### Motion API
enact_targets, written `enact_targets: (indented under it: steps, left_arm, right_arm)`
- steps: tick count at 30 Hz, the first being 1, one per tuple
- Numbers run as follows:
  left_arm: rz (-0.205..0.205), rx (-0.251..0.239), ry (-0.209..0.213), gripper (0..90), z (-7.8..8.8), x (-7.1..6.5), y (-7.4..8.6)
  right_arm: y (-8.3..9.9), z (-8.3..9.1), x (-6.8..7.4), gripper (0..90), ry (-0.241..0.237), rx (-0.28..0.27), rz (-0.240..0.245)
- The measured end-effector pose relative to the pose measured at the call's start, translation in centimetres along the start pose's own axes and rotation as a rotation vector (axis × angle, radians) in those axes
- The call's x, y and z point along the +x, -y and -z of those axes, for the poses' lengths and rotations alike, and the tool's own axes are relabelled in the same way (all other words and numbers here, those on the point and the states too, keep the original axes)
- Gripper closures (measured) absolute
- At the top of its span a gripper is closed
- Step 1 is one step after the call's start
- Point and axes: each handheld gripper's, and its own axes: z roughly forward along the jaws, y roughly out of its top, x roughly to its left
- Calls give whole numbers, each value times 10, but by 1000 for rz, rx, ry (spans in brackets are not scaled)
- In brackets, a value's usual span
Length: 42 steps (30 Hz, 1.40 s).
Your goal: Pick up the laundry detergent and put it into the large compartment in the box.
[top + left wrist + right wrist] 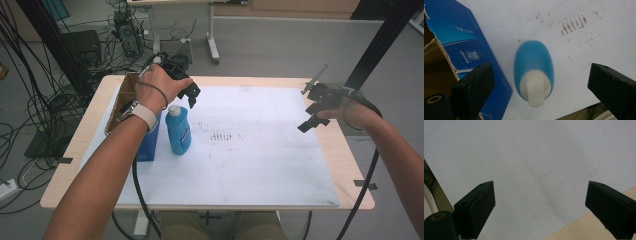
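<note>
High view: A person's left gripper (191, 94) hangs just above the white cap of an upright blue bottle (178, 131), fingers spread and holding nothing. The bottle stands on the white sheet (260, 165) covering the surface, touching or almost touching the blue carton (148, 142) on its left. Well to the bottle's right, near the sheet's far right edge, the right gripper (313, 116) is held above the surface, apparently empty.

Left gripper view: Looking straight down on the bottle (534, 72), its cap sits between the two wide-open black fingers (475, 86), nearer the left one. The carton (466, 50), its torn cardboard edge showing, lies under and behind that left finger. Brown smudges (572, 25) mark the sheet beyond the bottle.

Right gripper view: The right gripper's fingers (477, 207) stand wide apart over bare sheet (529, 165), gripping nothing; bare wood (579, 230) shows at the lower right.

Risk: The bottle is tall, narrow and crowded by the carton. A descent that drifts toward the carton could catch a finger on its wall, and closing off-centre on the smooth cap might tip the bottle or let it slip.
</note>
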Motion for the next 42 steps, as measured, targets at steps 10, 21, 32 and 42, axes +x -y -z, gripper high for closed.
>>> enact_targets:
  steps: [10,21,32,42]
  left_arm:
    - [12,1,-4,76,-11,-1,4]
    - [28,13,8,76,-24,0,8]
    - [42,15,-15,76,-33,1,12]
    - [48,24,-4,80,-47,2,14]
  right_arm:
    - [1,-2,0,92,-7,0,-3]
    - [3,-5,-1,92,-9,0,-3]
    - [2,-6,0,91,-12,3,1]
    - [2,-6,0,90,-12,2,1]
